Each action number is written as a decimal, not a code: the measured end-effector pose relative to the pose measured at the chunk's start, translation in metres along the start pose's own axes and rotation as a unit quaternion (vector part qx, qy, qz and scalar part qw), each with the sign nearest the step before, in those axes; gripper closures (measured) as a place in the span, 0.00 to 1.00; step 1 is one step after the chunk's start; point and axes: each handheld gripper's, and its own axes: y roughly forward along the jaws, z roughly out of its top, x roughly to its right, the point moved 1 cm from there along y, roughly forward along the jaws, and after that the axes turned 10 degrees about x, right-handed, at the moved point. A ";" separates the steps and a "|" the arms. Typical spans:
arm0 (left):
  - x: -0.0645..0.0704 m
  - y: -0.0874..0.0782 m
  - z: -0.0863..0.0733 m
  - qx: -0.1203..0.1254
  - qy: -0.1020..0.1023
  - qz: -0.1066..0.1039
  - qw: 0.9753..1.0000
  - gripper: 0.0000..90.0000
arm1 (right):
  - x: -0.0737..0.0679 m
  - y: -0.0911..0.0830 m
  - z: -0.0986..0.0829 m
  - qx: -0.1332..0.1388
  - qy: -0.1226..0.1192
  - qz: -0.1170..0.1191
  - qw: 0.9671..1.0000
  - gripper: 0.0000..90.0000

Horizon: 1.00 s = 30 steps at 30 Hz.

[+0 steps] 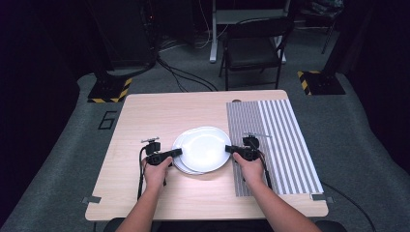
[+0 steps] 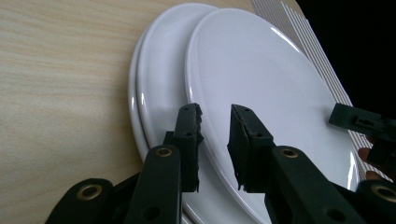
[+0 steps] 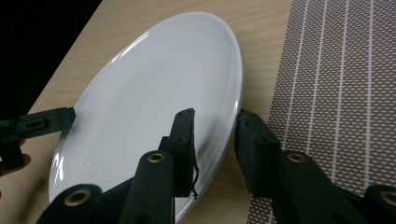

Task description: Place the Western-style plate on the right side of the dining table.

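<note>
- Top plate (image 1: 204, 147): white, uppermost of a small stack near the desk's middle, slightly toward the front edge. Its right rim lies just beside the striped mat (image 1: 278, 145); in the right gripper view that rim looks raised off the wood.
- Lower plates (image 2: 154, 88): at least two under it, offset toward the desk's left edge, rims showing in the left gripper view.
- Left gripper (image 2: 215, 140): jaws parted, straddling the top plate's left rim, one above, one below. We see a gap each side, so no clamp yet.
- Right gripper (image 3: 215, 144): jaws apart around the opposite rim of the top plate (image 3: 149, 107); not closed on it as far as we can tell.
- Step, our judgement: two-sided grasp of the top plate, approach done, closing pending.
- Next move calls for: both grippers closing evenly on the one rim only, then a level lift. Risk: the left lower jaw catching the 2nd plate.
- Room: bare desk (image 1: 145, 116) to the left and toward the far edge; the mat covers the right side to the front right corner, flat, nothing standing on it. Front edge is near the forearms, so little margin there.
</note>
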 end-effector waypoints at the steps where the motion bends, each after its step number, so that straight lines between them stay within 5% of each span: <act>1: 0.001 0.001 -0.001 -0.003 -0.002 0.003 1.000 0.79 | 0.001 -0.001 0.000 0.002 -0.003 0.001 1.000 0.75; 8: 0.000 0.000 -0.007 0.006 -0.020 -0.003 1.000 0.78 | -0.001 -0.005 -0.001 0.005 -0.014 -0.006 1.000 0.70; 30: 0.004 -0.004 -0.013 0.020 -0.020 0.001 1.000 0.75 | -0.018 -0.022 -0.026 -0.007 -0.006 0.004 1.000 0.68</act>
